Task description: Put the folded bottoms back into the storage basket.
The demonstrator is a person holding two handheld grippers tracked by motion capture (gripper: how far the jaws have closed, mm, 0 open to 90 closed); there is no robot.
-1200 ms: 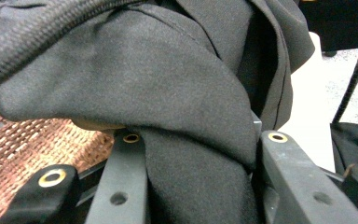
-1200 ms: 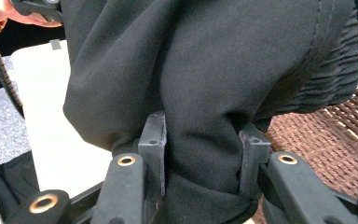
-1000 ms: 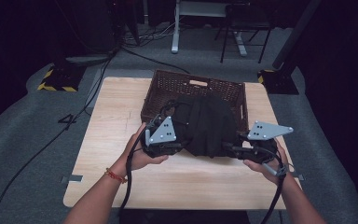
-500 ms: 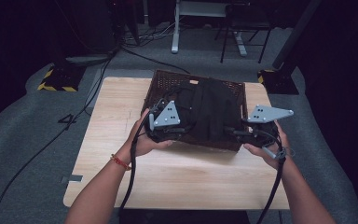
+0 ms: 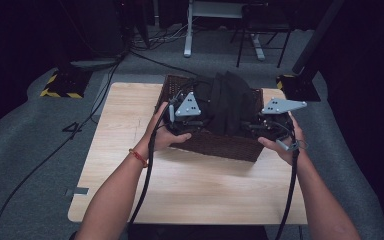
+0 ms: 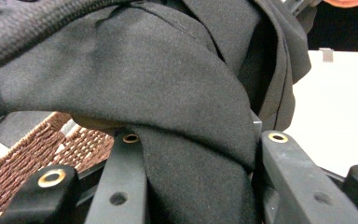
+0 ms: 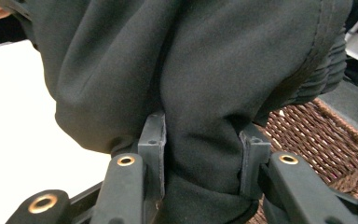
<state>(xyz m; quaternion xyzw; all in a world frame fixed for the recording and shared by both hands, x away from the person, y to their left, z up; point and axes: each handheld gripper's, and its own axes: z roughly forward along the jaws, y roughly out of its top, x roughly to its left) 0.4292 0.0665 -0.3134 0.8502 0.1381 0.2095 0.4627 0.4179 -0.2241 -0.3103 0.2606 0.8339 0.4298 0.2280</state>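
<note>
Fingers of both grippers, left (image 5: 196, 121) and right (image 5: 250, 128), pinching black garment (image 5: 228, 102) over wicker basket (image 5: 220, 144); next, lowering inside.

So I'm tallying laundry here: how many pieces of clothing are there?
1 that I can make out: a black garment bunched above the wicker basket, held between both tongs. More could lie hidden in the basket underneath.

**A dim recording studio or lab**

A light wooden table (image 5: 130, 150) stands alone on grey carpet (image 5: 35, 150) in a dark room. Black cables (image 5: 45, 160) trail across the floor at left. Yellow-and-black hazard-striped bases (image 5: 60, 90) sit at the far left and far right. Beyond the table, the white leg of a desk (image 5: 189, 30) and a chair frame (image 5: 260, 40) stand among loose wires.
</note>
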